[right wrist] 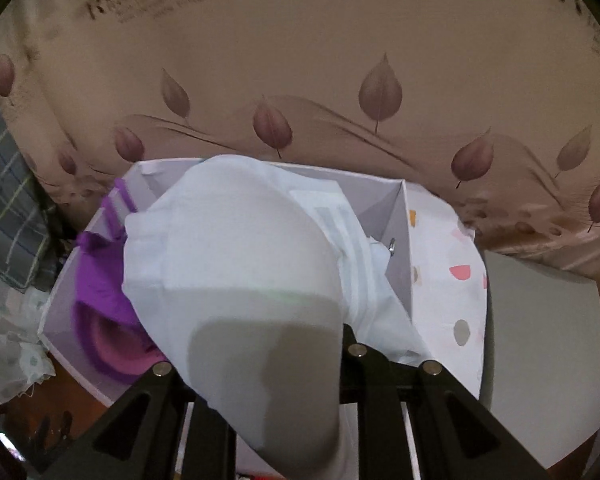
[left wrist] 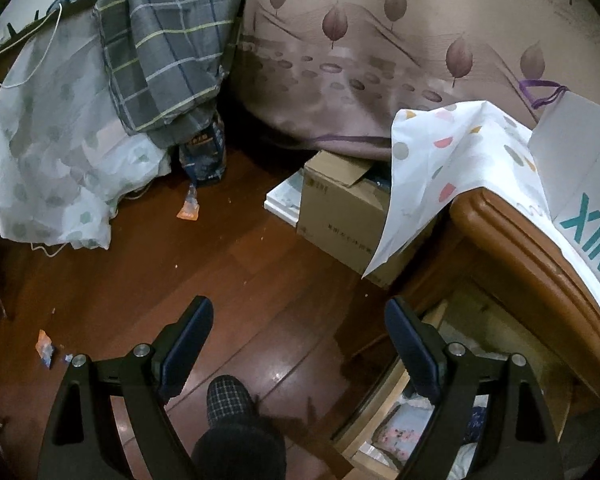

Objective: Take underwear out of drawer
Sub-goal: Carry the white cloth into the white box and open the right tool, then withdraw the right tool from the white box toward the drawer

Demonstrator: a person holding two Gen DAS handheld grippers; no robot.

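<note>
Your right gripper [right wrist: 268, 380] has its jaws clamped on a white bra [right wrist: 236, 264] held over a white box [right wrist: 384, 208] with a purple bra [right wrist: 100, 280] inside, while your left gripper [left wrist: 300, 328], jaws apart, hangs over the floor [left wrist: 148, 280] beside the open drawer [left wrist: 384, 412].

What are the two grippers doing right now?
Left gripper: open, holding nothing, above the wooden floor.
Right gripper: shut on the white underwear, over the white box.

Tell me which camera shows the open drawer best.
The left wrist view: the open drawer sits at lower right with folded clothes visible inside, beneath the left hand-held gripper. The right wrist view shows none of it.
</note>
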